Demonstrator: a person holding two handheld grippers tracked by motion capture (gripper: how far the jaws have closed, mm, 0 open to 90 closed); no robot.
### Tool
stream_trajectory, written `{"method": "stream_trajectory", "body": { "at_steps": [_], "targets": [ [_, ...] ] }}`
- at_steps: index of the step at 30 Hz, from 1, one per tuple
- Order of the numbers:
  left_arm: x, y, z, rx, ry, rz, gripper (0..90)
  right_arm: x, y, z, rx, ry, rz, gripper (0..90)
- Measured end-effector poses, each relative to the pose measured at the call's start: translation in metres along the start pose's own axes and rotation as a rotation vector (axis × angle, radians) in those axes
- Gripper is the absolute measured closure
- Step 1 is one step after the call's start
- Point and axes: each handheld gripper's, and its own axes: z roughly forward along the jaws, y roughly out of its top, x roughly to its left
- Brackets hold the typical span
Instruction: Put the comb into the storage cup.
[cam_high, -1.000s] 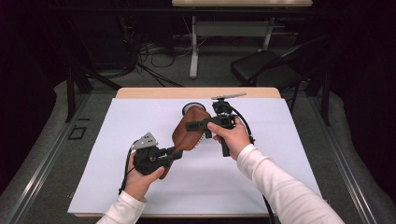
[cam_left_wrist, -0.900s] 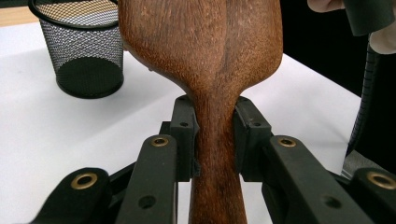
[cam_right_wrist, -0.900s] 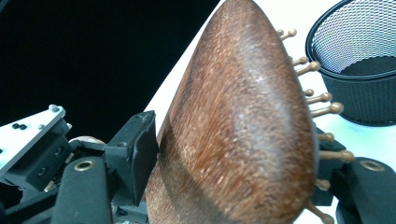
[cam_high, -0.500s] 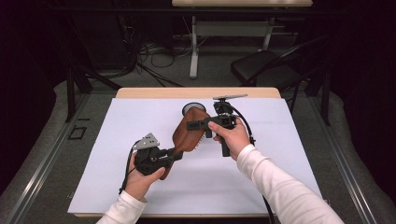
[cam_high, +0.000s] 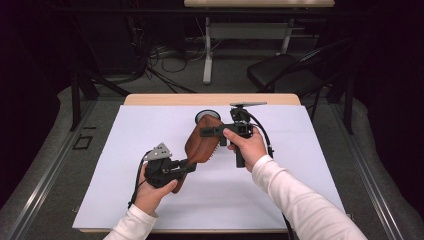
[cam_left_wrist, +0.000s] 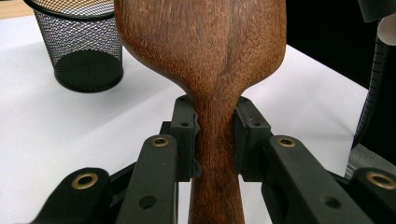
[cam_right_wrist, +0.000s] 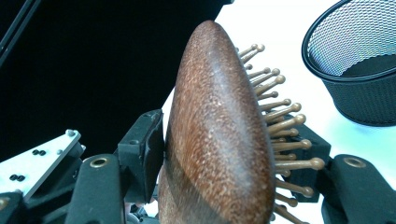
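ok so right gripper jaws just been closing around head of wooden hairbrush. in right gripper view one pad sits flat on wood back, other in among bristle pins, contact there hard to tell. left gripper clamped tight on brush handle. brush held up over white table, near mesh cup. we reckon handover to right hand coming; left shouldn't let go until right grip firm.

There is no text, label, brand, number or sign that I can read in these pictures, on any object or on the table.
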Motion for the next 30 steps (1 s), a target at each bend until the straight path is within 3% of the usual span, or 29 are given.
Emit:
{"method": "stream_trajectory", "body": {
  "at_steps": [9,19,30],
  "targets": [
    [0.0012,-0.0002,0.0000,0.001,0.000,-0.002,73.1,-0.0009,-0.0021,0.0004,-0.047,0.016,0.029,40.6],
    [0.0020,-0.0003,0.0005,0.004,-0.002,-0.004,73.1,-0.0009,-0.0034,-0.0006,-0.057,0.021,0.032,41.7],
    [0.0025,-0.0005,0.0007,0.003,-0.006,-0.006,73.0,-0.0040,-0.0056,-0.0014,-0.074,0.051,0.081,44.5]
  ]
}}
